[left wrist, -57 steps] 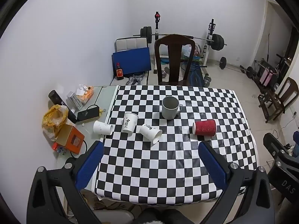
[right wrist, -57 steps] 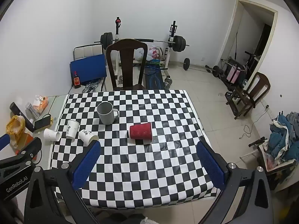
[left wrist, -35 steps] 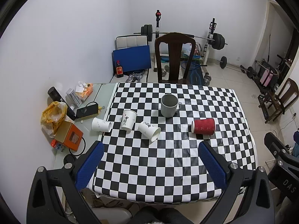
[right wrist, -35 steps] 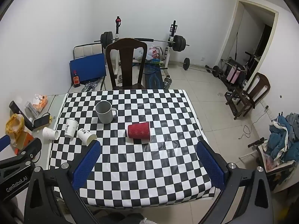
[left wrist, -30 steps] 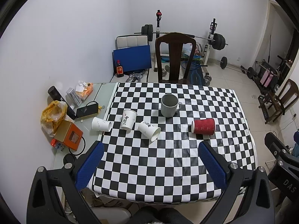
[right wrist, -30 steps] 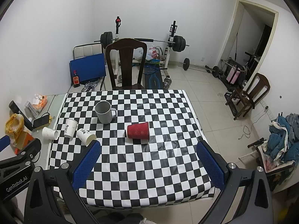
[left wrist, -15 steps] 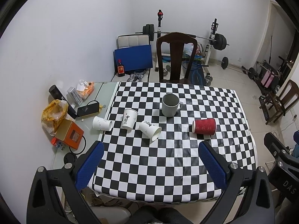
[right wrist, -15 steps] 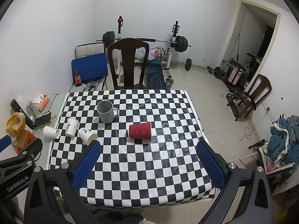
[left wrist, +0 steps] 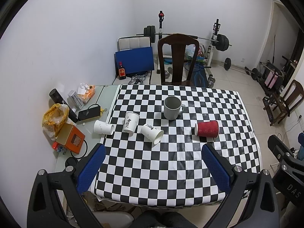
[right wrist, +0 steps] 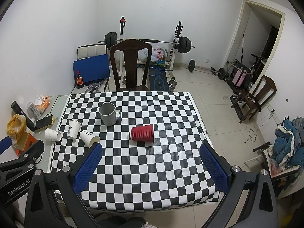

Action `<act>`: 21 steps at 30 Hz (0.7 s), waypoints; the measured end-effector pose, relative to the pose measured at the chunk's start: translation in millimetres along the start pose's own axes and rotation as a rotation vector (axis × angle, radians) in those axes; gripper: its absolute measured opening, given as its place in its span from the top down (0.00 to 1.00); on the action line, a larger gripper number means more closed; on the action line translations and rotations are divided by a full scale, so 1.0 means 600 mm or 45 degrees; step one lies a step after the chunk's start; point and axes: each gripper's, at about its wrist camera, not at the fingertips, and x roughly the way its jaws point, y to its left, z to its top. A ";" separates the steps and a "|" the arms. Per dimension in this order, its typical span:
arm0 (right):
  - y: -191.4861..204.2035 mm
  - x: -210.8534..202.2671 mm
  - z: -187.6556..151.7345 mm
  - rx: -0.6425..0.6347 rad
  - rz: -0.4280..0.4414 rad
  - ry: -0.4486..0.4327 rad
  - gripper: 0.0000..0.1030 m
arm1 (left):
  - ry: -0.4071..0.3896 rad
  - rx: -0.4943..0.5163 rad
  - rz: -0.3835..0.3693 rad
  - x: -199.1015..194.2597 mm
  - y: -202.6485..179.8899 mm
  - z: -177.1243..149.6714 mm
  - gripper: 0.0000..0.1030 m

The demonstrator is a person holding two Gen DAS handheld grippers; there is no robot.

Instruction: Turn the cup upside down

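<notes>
Both grippers are held high over the near edge of the table (left wrist: 171, 171), well apart from every cup. The left gripper (left wrist: 152, 163) has its jaws spread wide and empty; the right gripper (right wrist: 151, 162) likewise, jaws spread wide, nothing between them.

The task names one cup, but five stand as candidates. In the left wrist view the grey mug (left wrist: 172, 108) is upright at 12 o'clock of the table centre, handle toward 3 o'clock. The red cup (right wrist: 142, 133) lies on its side at about 2 o'clock. An upright paper cup (left wrist: 131, 122) stands at about 10 o'clock, flanked by a tipped paper cup (left wrist: 153, 134) just beside it and another tipped cup (left wrist: 103, 127) lying on the bare glass off the cloth's edge at 9 o'clock.

Risks, as judged:
- Wrong target. Which cup is meant cannot be told from the views; only the mug and one paper cup stand upright.
- Rolling. The red cup and both tipped paper cups rest on curved sides; a glancing touch from one jaw would likely send them rolling, possibly off the table.
- Crushing. Paper walls are thin; hard closure near the rim may buckle them.
- Crowding. The three paper cups sit close together; widely spread jaws reaching for the middle one may knock its neighbours.
- The mug is heavy and smooth; a pinch on its wall could slip during rotation.
</notes>
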 end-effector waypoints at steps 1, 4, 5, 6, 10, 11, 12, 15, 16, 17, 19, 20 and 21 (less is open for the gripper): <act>0.000 0.000 0.000 0.000 0.000 -0.001 0.01 | -0.001 -0.002 -0.001 0.000 0.000 0.000 0.00; 0.000 0.000 0.000 0.000 0.000 -0.001 0.01 | -0.001 0.002 0.000 0.000 0.000 0.000 0.00; 0.000 0.000 0.000 -0.001 0.000 0.000 0.01 | 0.000 0.001 -0.001 0.000 0.000 0.000 0.00; 0.000 0.000 0.000 -0.001 0.001 0.000 0.01 | -0.002 0.000 0.000 0.000 0.000 0.000 0.00; 0.001 0.000 0.000 0.001 0.001 -0.002 0.01 | -0.002 -0.001 0.001 0.000 0.000 0.000 0.00; 0.001 0.000 0.000 0.000 0.000 -0.002 0.01 | -0.002 -0.001 0.001 0.000 0.000 0.000 0.00; 0.001 0.000 0.000 0.000 0.002 -0.001 0.01 | -0.002 -0.001 0.001 0.000 0.000 0.000 0.00; 0.002 0.000 0.000 -0.001 0.001 -0.002 0.01 | -0.001 -0.001 -0.001 0.000 -0.001 0.000 0.00; 0.002 0.000 0.001 -0.002 0.001 -0.001 0.01 | -0.003 0.001 0.002 0.000 -0.001 0.000 0.00; 0.002 0.000 0.001 -0.003 0.001 -0.002 0.01 | -0.003 0.001 0.002 0.000 0.000 0.000 0.00; 0.003 0.000 0.001 -0.002 0.002 -0.002 0.01 | -0.003 0.000 -0.001 0.000 0.000 0.000 0.00; 0.003 0.000 0.001 -0.003 0.002 -0.002 0.01 | -0.003 -0.001 0.001 0.000 0.000 0.000 0.00; 0.003 0.000 0.001 -0.003 0.001 -0.003 0.01 | -0.003 -0.001 0.000 0.000 0.000 0.000 0.00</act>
